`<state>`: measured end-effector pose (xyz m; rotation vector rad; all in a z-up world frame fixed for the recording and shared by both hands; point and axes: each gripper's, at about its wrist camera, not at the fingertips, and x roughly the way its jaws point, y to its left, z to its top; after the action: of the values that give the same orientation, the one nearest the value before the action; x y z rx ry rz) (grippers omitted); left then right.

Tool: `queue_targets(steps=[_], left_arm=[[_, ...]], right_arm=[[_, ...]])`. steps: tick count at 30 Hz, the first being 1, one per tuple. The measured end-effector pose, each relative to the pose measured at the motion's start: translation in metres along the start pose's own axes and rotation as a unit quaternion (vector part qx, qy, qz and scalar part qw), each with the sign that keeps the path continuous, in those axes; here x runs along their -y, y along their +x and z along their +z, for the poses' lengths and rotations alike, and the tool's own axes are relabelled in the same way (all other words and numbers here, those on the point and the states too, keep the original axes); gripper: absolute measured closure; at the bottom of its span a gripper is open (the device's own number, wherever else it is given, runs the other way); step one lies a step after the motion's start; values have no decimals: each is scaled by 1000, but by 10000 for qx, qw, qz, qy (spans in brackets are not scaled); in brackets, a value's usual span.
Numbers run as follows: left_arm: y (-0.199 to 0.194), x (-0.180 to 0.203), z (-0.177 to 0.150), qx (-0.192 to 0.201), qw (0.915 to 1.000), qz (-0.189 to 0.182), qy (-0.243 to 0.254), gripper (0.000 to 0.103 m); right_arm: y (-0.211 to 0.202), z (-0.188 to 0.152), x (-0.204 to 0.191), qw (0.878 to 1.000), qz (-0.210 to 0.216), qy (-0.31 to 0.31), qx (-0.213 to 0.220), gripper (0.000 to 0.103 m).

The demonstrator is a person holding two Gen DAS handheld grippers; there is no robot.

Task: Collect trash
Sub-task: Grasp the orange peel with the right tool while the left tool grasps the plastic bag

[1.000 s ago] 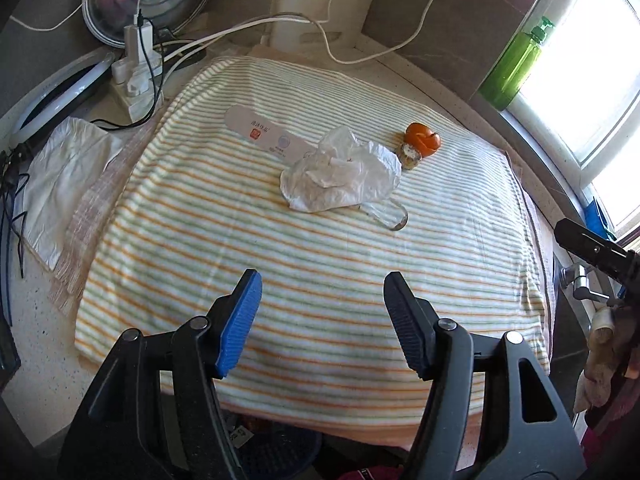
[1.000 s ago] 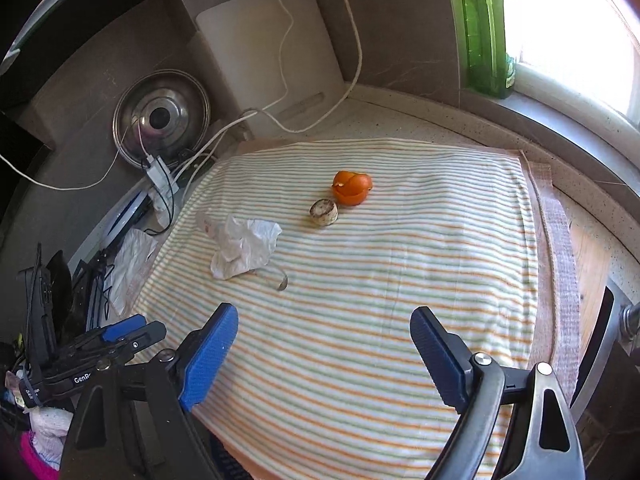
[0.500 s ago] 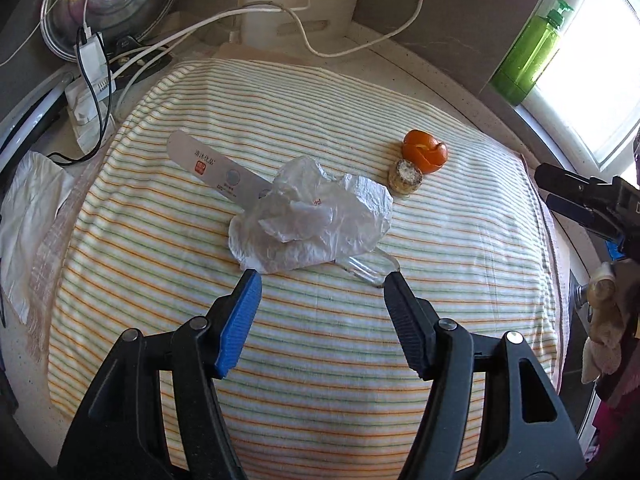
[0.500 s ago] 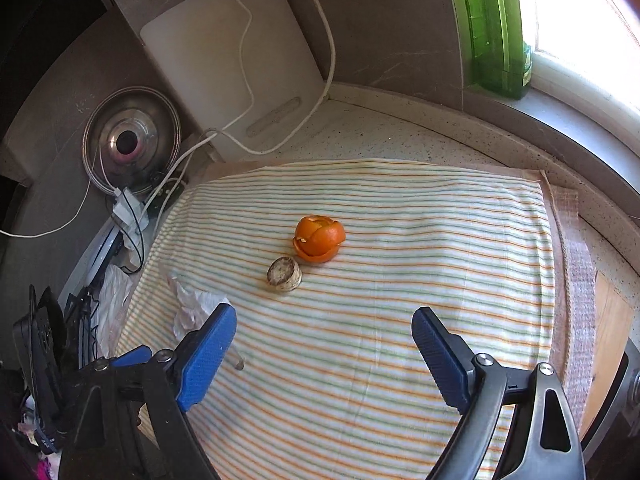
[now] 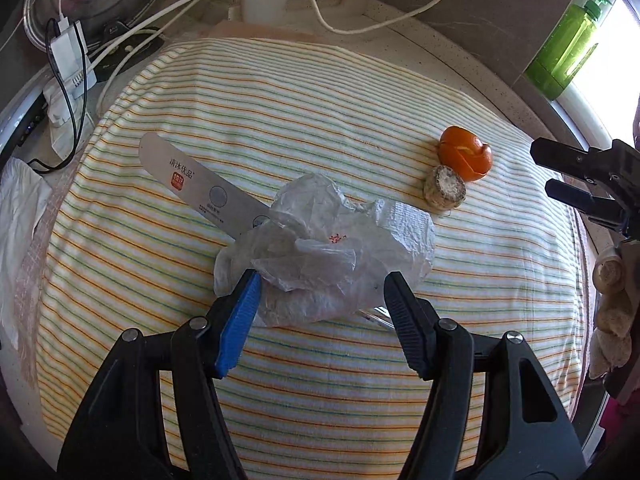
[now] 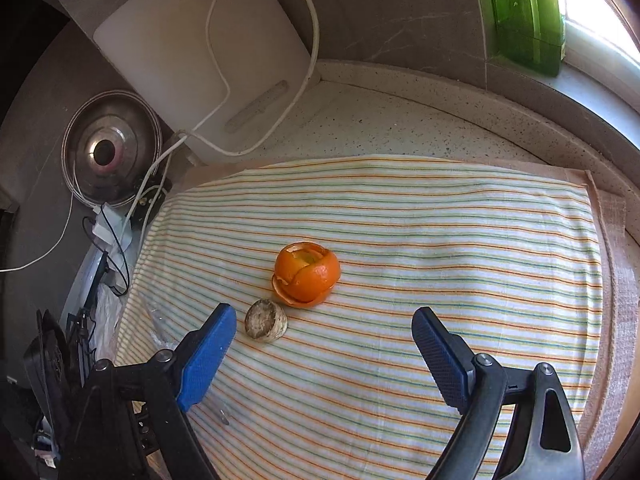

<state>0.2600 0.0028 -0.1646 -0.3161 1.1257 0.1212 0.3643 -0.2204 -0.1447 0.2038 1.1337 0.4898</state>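
Crumpled plastic bag (image 5: 332, 256) overlapping flat packet (image 5: 200, 184), near orange peel (image 5: 466, 152).

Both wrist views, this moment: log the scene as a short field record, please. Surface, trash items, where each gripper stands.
surface: striped cloth on a speckled counter
trash: crumpled plastic bag; orange peel; round stub; flat printed strip, partly under the bag
left gripper: open, fingers flank the bag's near edge, not pressing
right gripper: open, empty, short of the peel, stub by its left finger
background: green bottle, metal lid, white cables
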Motion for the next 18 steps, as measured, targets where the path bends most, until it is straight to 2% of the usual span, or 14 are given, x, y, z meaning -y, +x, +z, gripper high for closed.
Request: queue_targets(steps=[4, 6, 7, 14, 18], left_arm=[[4, -5, 0, -38, 9998, -136, -169, 38], [6, -7, 1, -43, 9995, -202, -231, 46], [7, -7, 0, -55, 9995, -205, -247, 53], [8, -11, 1, 2, 9993, -249, -287, 68], [7, -12, 1, 48, 9987, -379, -345, 83]], right_arm=[[17, 5, 0, 9999, 36, 49, -113, 12], [24, 8, -2, 9999, -8, 3, -138, 12], [28, 10, -3, 9999, -24, -14, -149, 12], [51, 18, -11, 9995, -50, -10, -326, 12], [62, 17, -19, 9984, -242, -236, -443, 24]])
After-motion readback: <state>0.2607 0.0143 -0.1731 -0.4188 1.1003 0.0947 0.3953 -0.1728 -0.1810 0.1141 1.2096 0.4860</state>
